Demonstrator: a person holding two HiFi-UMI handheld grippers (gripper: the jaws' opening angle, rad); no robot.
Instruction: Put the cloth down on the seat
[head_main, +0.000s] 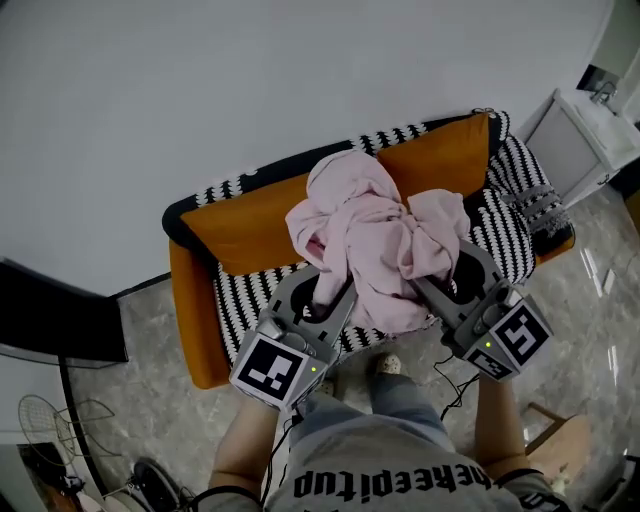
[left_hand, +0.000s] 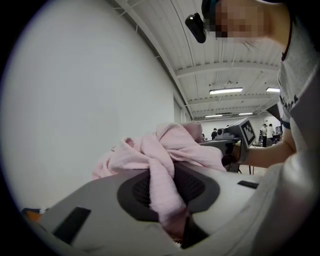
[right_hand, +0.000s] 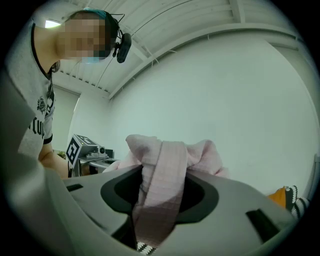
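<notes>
A crumpled pink cloth (head_main: 372, 238) hangs bunched in the air above the seat of an orange sofa (head_main: 250, 232), which has a black-and-white striped cover (head_main: 245, 300). My left gripper (head_main: 328, 288) is shut on the cloth's left lower part. My right gripper (head_main: 448, 280) is shut on its right lower part. In the left gripper view a fold of the cloth (left_hand: 161, 184) runs down between the jaws of the left gripper (left_hand: 167, 167). In the right gripper view a wide band of cloth (right_hand: 161, 182) is pinched in the right gripper (right_hand: 161, 172). The cloth hides much of the seat's middle.
A white wall stands behind the sofa. A white cabinet (head_main: 588, 138) is at the sofa's right end, and a grey striped cushion (head_main: 535, 205) lies on that side. A dark panel (head_main: 55, 322) and wire frame (head_main: 62, 420) are at the left, a wooden stool (head_main: 560, 440) near my right.
</notes>
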